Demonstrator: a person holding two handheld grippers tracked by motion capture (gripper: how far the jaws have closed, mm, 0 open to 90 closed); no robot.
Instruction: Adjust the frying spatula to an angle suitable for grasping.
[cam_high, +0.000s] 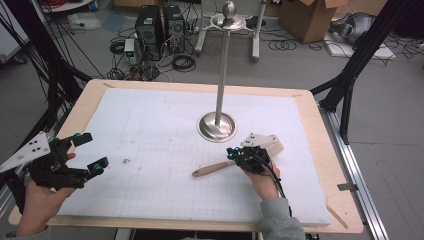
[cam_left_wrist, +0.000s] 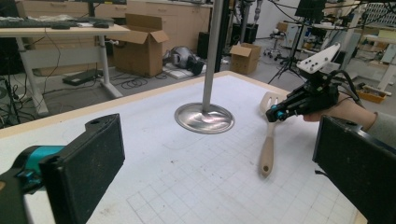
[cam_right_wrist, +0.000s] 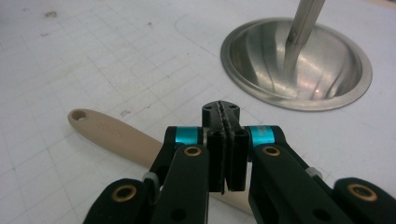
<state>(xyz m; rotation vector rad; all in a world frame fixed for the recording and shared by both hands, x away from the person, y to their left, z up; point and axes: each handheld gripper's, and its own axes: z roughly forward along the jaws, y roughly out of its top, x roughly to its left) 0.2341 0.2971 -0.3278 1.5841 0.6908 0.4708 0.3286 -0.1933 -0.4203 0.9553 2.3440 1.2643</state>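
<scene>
Spatula (cam_high: 215, 168) lies flat on mat beside stand base (cam_high: 216, 126). Right gripper (cam_high: 235, 153) hovers over it, jaws pressed together, empty. Left gripper (cam_high: 90, 152) gapes wide, empty. We should open right jaws, then straddle handle squarely.

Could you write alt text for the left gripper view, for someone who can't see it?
A beige slotted spatula lies on a white gridded table, with the right hand-held gripper above its neck, jaws shut. Behind it stands a metal pole on a round steel base. The left hand-held gripper's black pads frame the foreground, wide open.
</scene>
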